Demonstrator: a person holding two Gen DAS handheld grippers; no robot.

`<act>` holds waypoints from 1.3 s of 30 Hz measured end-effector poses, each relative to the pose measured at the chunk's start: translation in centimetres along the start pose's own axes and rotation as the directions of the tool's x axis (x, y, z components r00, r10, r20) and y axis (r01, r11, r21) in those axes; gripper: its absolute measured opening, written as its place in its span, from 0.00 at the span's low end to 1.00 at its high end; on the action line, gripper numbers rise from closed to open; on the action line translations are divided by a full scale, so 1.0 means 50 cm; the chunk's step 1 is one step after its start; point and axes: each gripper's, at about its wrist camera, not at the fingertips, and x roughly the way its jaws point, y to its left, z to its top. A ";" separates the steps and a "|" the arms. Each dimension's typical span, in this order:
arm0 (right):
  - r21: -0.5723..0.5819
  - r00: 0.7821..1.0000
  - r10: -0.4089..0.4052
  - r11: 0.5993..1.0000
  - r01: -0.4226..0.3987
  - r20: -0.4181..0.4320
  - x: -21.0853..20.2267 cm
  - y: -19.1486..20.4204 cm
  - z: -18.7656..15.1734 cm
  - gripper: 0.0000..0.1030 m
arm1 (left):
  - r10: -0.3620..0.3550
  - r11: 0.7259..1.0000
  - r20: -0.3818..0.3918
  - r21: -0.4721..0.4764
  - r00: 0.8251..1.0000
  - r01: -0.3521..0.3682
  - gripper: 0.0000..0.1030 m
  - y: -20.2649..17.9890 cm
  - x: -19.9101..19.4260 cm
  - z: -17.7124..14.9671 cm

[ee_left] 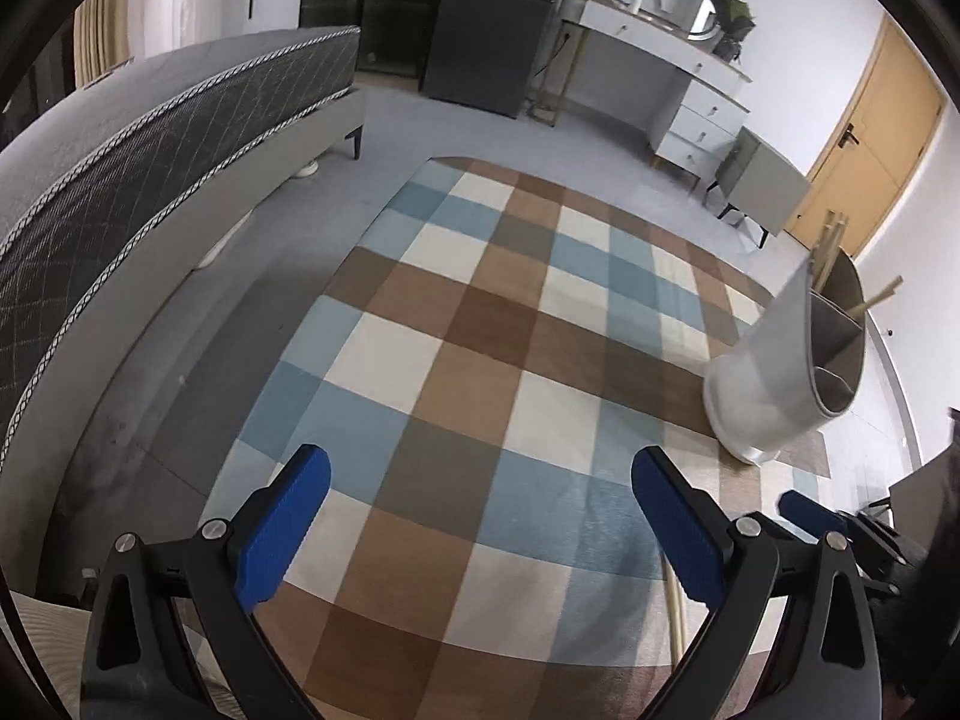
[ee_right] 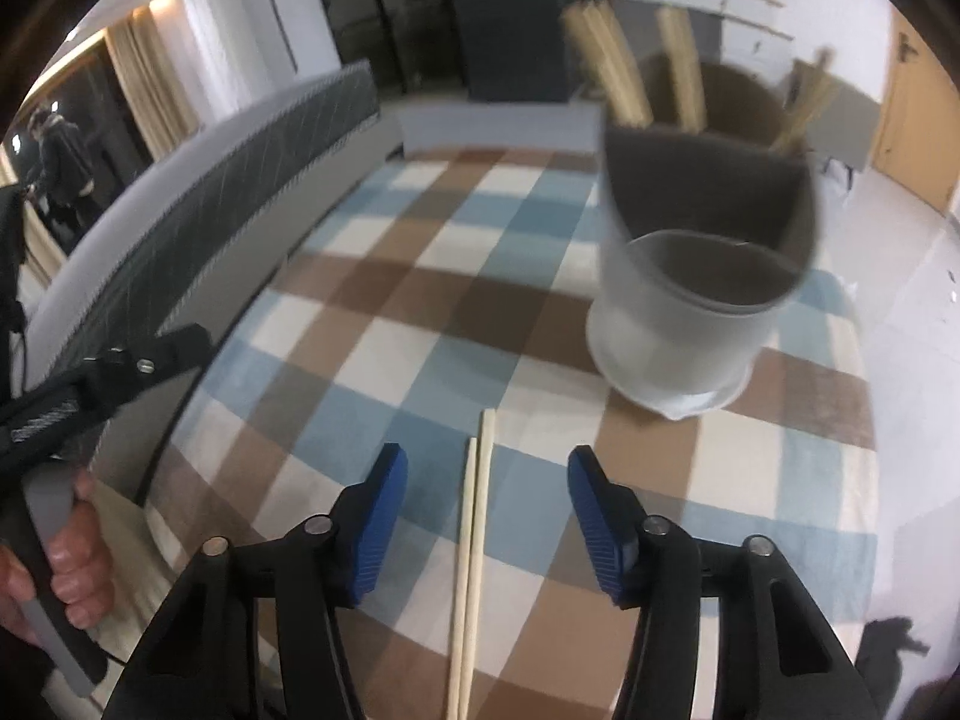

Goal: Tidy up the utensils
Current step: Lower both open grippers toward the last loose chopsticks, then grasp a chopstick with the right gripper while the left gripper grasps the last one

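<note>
A pair of pale wooden chopsticks [ee_right: 474, 540] lies on the checked cloth, running between the blue pads of my right gripper [ee_right: 487, 468]; the pads stand apart from the sticks on both sides. Beyond them stands a grey divided utensil holder [ee_right: 690, 312] with several chopsticks [ee_right: 618, 78] upright in its back sections. In the left wrist view my left gripper [ee_left: 480, 474] is wide open over bare cloth, and the same holder [ee_left: 774, 372] stands to its right. A chopstick end [ee_left: 675, 606] shows beside its right finger.
A checked blue, brown and cream cloth [ee_left: 480, 330] covers the table. A grey bed [ee_left: 150, 138] runs along the left. White drawers [ee_left: 696, 114], a grey stool [ee_left: 762, 186] and a wooden door [ee_left: 870, 138] are behind. A hand [ee_right: 72, 564] holds the left gripper's handle.
</note>
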 end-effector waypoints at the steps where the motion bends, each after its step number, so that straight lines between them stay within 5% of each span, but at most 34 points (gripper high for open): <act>1: -0.002 1.000 0.002 1.000 -0.002 -0.016 0.011 0.000 0.004 0.51 | 0.000 1.000 -0.007 -0.003 1.000 0.000 0.95 0.003 0.000 0.000; 8: -0.022 0.990 -0.010 1.000 0.007 -0.144 0.092 0.000 0.038 0.36 | -0.026 0.999 -0.053 -0.025 0.998 0.025 0.95 0.016 0.008 0.004; 22: -0.065 0.961 -0.072 0.996 0.056 -0.267 0.169 0.019 0.063 0.23 | -0.076 0.993 -0.106 -0.098 0.991 0.066 0.95 0.043 0.009 0.013; 30: -0.092 0.949 -0.146 0.988 0.125 -0.280 0.188 0.036 0.069 0.12 | -0.081 0.993 -0.112 -0.098 0.990 0.070 0.95 0.044 0.009 0.015; 39: -0.095 0.960 -0.157 0.986 0.139 -0.232 0.183 0.040 0.071 0.05 | -0.078 0.993 -0.114 -0.096 0.990 0.067 0.95 0.048 0.009 0.014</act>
